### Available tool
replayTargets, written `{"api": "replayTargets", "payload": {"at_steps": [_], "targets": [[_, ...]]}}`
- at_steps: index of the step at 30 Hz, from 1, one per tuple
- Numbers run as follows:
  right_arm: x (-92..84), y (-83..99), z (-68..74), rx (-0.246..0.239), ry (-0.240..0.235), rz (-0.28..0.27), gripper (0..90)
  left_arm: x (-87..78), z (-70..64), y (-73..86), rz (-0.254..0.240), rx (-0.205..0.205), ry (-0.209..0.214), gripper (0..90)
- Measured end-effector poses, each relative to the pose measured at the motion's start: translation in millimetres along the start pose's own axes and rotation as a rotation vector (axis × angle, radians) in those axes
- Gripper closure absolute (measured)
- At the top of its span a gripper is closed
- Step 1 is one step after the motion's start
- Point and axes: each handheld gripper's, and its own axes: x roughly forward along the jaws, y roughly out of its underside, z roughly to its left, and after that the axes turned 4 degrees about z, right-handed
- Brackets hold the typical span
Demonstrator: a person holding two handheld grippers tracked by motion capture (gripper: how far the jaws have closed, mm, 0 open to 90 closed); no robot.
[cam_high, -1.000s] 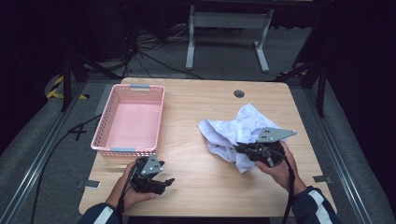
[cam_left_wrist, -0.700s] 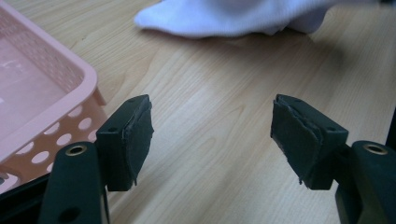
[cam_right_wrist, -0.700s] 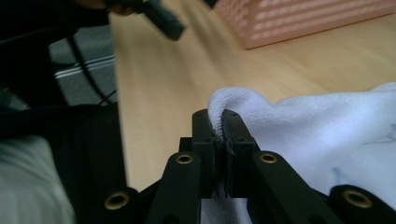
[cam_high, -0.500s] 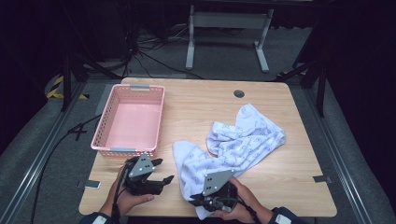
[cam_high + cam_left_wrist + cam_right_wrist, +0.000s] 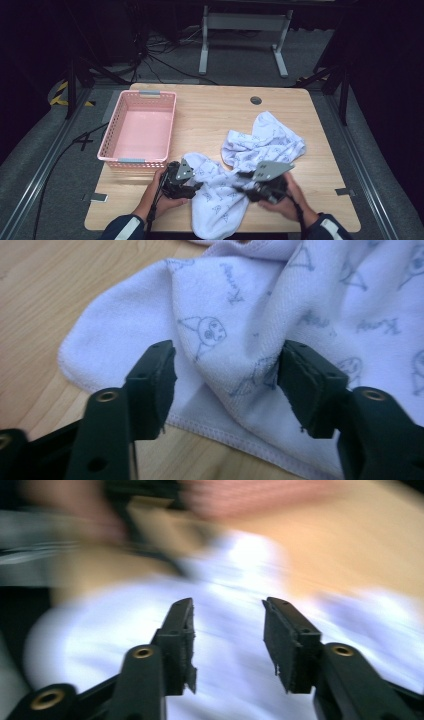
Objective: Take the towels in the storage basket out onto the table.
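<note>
Dark floor rings the wooden table [image 5: 210, 107]; the towel [image 5: 260, 145] sprawls toward its near edge. Your left gripper [image 5: 225, 385], jaws just closing, straddles a fold: pinch its hem. Your right gripper [image 5: 227, 640], jaws just opening, holds nothing.

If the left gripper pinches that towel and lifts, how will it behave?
The towel is probably floppy: it lies crumpled, one end hanging over the table edge. Likely light and grippy, given its nubby weave. A raised fold sits between the left gripper jaws.
</note>
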Motion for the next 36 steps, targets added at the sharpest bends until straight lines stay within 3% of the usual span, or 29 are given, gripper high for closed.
{"api": "replayTargets", "payload": {"at_steps": [2, 3, 4, 5, 6, 7, 8, 9, 10, 13, 16, 18, 19, 20, 22, 24, 27, 28, 30, 31, 32, 33, 36], "targets": [[-3.9, 19.4, -37.4, 0.092, 0.127, 0.027, 63.6, 5.7, 1.0, 0.4, 0.039, 0.008, 0.008, 44.9], [-3.2, 30.2, -55.8, 0.132, 0.185, 0.051, 66.8, 5.4, 1.9, 2.3, 0.033, 0.001, 0.042, 48.3], [-0.7, 47.3, -81.8, 0.191, 0.24, 0.096, 70.9, 4.1, 2.2, 2.8, 0.041, 0.013, 0.035, 53.2], [1.5, 58.9, -97.9, 0.248, 0.266, 0.119, 72.3, 2.0, 1.3, 3.9, 0.051, 0.024, 0.036, 54.0], [4.1, 69.7, -112.2, 0.318, 0.262, 0.13, 71.8, -0.8, 0.2, 5.9, 0.064, 0.026, 0.04, 56.7], [4.1, 69.7, -112.2, 0.318, 0.262, 0.13, 71.8, -0.8, 0.2, 5.9, 0.064, 0.026, 0.04, 58.8], [6.5, 79.5, -123.9, 0.36, 0.27, 0.149, 71.0, -4.5, -0.7, 9.8, 0.068, 0.027, 0.041, 58.8], [10.3, 91.6, -137.4, 0.386, 0.314, 0.181, 70.0, -7.4, -2.6, 12.9, 0.072, 0.024, 0.035, 59.2], [12.2, 98.0, -144.9, 0.415, 0.312, 0.196, 68.4, -11.9, -6.1, 16.9, 0.082, 0.023, 0.027, 59.2], [11.7, 108.4, -160.8, 0.485, 0.29, 0.168, 70.4, -22.1, -14.7, 27.6, 0.092, 0.012, 0.024, 61.0], [12.0, 109.3, -168.6, 0.474, 0.316, 0.193, 70.8, -31.2, -25.7, 39.5, 0.082, -0.022, 0.05, 62.3], [13.6, 108.2, -171.1, 0.461, 0.317, 0.21, 70.8, -37.5, -36.8, 44.0, 0.095, -0.028, 0.057, 62.7], [15.5, 105.0, -169.2, 0.429, 0.351, 0.228, 68.3, -39.9, -41.6, 45.1, 0.107, -0.017, 0.063, 62.5], [15.5, 105.0, -169.2, 0.429, 0.351, 0.228, 68.3, -40.8, -45.2, 45.3, 0.107, -0.021, 0.089, 62.5], [16.6, 103.1, -165.9, 0.401, 0.379, 0.232, 64.4, -42.2, -50.8, 41.6, 0.104, 0.005, 0.098, 55.9], [11.7, 100.6, -161.3, 0.41, 0.38, 0.206, 58.5, -45.2, -46.4, 32.7, 0.053, -0.009, 0.083, 51.4], [2.5, 95.4, -149.1, 0.405, 0.337, 0.163, 56.1, -46.3, -32.1, 12.6, -0.024, -0.008, 0.018, 50.7], [2.5, 95.4, -149.1, 0.405, 0.337, 0.163, 56.1, -46.3, -32.1, 12.6, -0.024, -0.008, 0.018, 50.6], [0.7, 92.3, -132.9, 0.39, 0.302, 0.15, 54.8, -39.0, -21.5, -1.3, -0.033, -0.003, 0.001, 51.4], [2.3, 90.4, -122.3, 0.362, 0.269, 0.156, 54.4, -33.4, -17.6, -6.9, -0.023, 0.016, -0.021, 52.5], [4.6, 88.4, -113.1, 0.331, 0.266, 0.167, 53.0, -26.6, -14.9, -11.5, -0.005, 0.035, -0.041, 53.6], [6.2, 87.0, -104.2, 0.305, 0.278, 0.174, 53.0, -17.5, -11.6, -15.7, 0.008, 0.033, -0.039, 55.2], [11.4, 86.3, -79.9, 0.276, 0.22, 0.179, 52.0, -0.1, -7.0, -21.0, 0.042, 0.031, -0.034, 58.0]]}}
